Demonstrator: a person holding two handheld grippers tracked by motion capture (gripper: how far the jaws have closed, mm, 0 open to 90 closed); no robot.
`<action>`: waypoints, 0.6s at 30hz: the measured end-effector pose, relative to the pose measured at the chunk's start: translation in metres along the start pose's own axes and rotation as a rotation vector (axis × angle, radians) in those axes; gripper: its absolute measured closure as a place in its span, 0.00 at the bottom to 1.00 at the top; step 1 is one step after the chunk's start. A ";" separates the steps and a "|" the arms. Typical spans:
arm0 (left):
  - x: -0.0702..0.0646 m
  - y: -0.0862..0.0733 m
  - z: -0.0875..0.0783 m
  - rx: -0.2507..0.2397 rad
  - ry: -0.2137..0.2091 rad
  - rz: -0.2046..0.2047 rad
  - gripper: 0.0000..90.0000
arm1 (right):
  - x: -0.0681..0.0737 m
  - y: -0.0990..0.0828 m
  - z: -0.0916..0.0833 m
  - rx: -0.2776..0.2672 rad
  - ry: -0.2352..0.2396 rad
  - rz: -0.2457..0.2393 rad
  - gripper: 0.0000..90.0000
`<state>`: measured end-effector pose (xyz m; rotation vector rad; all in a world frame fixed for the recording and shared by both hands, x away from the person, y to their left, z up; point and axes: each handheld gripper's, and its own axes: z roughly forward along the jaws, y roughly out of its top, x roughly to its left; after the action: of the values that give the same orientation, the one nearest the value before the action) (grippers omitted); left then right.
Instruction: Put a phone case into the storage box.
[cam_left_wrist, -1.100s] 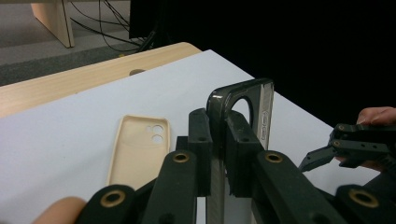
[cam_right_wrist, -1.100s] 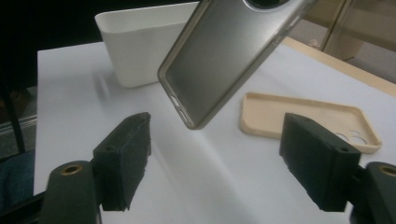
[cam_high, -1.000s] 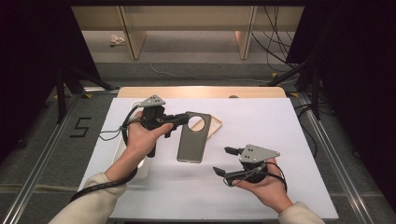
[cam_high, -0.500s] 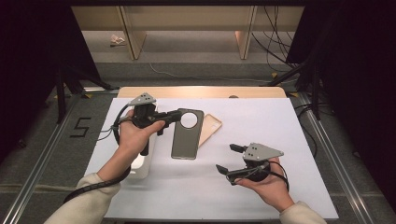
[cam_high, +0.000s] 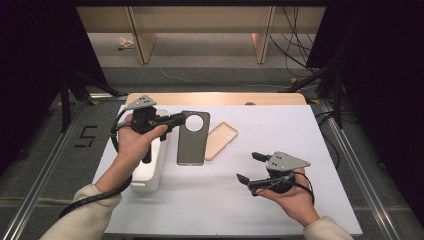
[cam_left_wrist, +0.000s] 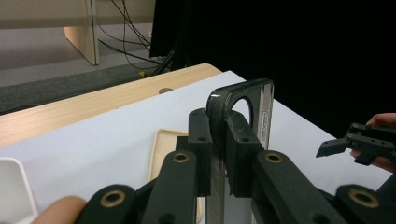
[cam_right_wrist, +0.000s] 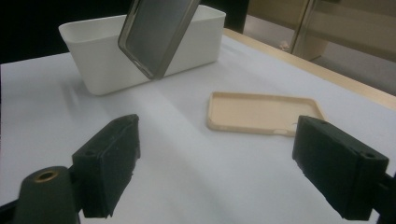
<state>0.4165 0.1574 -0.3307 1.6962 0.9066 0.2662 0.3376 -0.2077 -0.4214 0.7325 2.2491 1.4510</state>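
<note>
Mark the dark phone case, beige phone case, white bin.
dark phone case (cam_high: 191, 145), high view, flat back.
beige phone case (cam_right_wrist: 261, 113), right gripper view, inner face.
white bin (cam_right_wrist: 107, 70), right gripper view, front wall.

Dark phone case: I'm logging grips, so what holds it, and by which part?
The left gripper clamps the dark phone case by its edge near the round camera cutout; the right gripper holds nothing.

A white sheet covers the surface, leaving a strip of pale wood bare along its far edge at the upper middle of the high view. A white rectangular bin stands on the sheet at centre left. A beige phone case lies flat on it near the frame's centre, open side up.
</note>
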 end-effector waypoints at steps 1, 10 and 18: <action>0.001 0.000 -0.001 -0.002 0.001 0.001 0.91 | 0.000 0.000 -0.001 0.001 -0.001 -0.002 0.18; 0.009 0.004 -0.011 -0.015 0.018 0.003 0.91 | -0.006 -0.002 -0.007 -0.005 -0.031 0.001 0.18; 0.015 0.007 -0.018 -0.031 0.033 0.004 0.91 | -0.010 -0.005 -0.015 -0.003 -0.058 0.002 0.18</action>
<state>0.4188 0.1798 -0.3221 1.6697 0.9188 0.3100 0.3364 -0.2263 -0.4199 0.7670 2.2026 1.4154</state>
